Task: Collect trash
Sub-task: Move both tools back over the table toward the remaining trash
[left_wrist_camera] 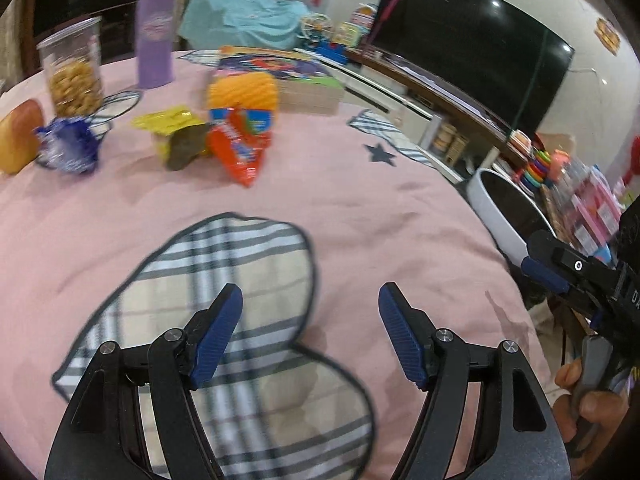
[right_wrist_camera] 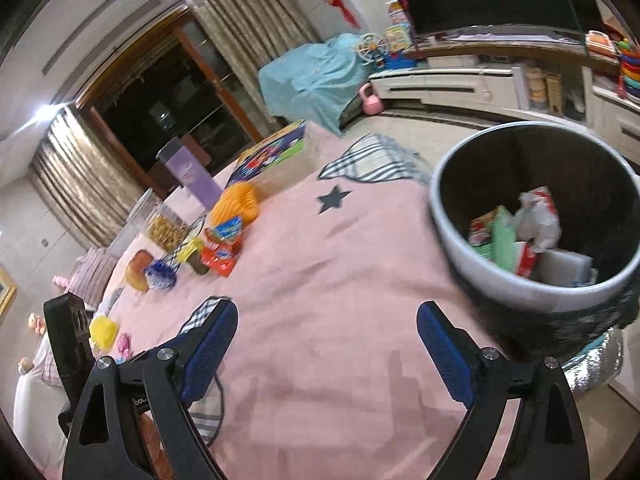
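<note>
- Already collected: the waste bin [right_wrist_camera: 460,248], just ahead and to the right of the right gripper [right_wrist_camera: 326,354], holds several wrappers [right_wrist_camera: 516,236] at its bottom, among them a green-and-red carton and crumpled white plastic
- Right gripper: jaws wide apart, nothing between them, over bare pink tablecloth [right_wrist_camera: 340,260] beside the bin
- Left gripper [left_wrist_camera: 310,336]: jaws also apart and empty, above a plaid heart patch [left_wrist_camera: 224,272] on the cloth
- Left to do: at least 3 pieces lie well ahead of the left gripper, towards its upper left: a red snack packet [left_wrist_camera: 240,148], a yellow wrapper [left_wrist_camera: 172,124] touching it, and a crumpled blue foil wrapper [left_wrist_camera: 70,148] further left
- The jar of snacks [left_wrist_camera: 74,68] and purple tumbler [left_wrist_camera: 154,40] beyond them look like keepers, not trash
- Judgement: roughly midway; neither hand carries anything, so the next step is probably a reach out to the packet cluster
</note>
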Tool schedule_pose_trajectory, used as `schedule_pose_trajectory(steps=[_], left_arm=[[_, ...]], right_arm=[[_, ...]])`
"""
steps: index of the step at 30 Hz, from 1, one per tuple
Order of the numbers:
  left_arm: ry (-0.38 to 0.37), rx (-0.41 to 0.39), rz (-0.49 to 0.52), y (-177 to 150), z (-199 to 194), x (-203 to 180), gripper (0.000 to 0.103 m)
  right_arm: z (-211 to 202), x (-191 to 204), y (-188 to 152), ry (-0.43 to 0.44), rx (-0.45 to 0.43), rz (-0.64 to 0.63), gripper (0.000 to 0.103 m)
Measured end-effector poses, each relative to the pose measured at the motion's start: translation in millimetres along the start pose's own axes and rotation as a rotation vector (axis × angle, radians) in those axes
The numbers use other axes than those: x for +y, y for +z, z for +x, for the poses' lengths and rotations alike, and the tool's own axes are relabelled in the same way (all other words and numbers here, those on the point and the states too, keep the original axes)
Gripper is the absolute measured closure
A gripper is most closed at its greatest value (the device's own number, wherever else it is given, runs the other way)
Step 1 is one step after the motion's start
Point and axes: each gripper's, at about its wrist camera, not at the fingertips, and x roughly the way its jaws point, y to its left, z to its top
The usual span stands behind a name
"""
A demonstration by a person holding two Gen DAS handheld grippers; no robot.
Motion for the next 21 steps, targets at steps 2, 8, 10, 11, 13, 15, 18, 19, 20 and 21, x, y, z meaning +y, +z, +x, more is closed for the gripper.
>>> schedule_pose_trajectory(steps=[2,8,10,11,13,15,18,19,20,21], left_arm=[[0.013,-0.006,-0.015,-2,-4,10,0.031],[0.046,-0.017,-0.072,-4,-11,41,0.030],[0.060,-0.021,-0.091,-4,-13,51,0.029],[0.065,-0.022,-0.099,-4,-13,56,0.029],[0.080,-0.026,-0.110,-3,-15,64,0.029],[0.094,-0.032,-0.129,-2,-16,74,0.029],[0.111,-0.036,-0.157,1,-16,89,0.029],[0.115,-0.036,-0.165,1,-17,94,0.029],[0.121,-0.036,-0.173,2,-16,98,0.029],[0.128,-0.037,-0.181,4,-16,103,0.029]], right_arm=[[7,7,-2,0.011,0.014,-0.009,0.010],[28,24,-9,0.032,0.060,-0.024,0.010],[37,31,-10,0.040,0.071,-0.030,0.010],[40,35,-10,0.047,0.076,-0.031,0.010],[48,40,-10,0.055,0.089,-0.032,0.010],[56,46,-10,0.062,0.103,-0.032,0.010],[67,56,-10,0.065,0.116,-0.039,0.010],[71,60,-9,0.068,0.116,-0.045,0.010],[74,63,-8,0.070,0.117,-0.048,0.010],[78,66,-7,0.070,0.118,-0.051,0.010]])
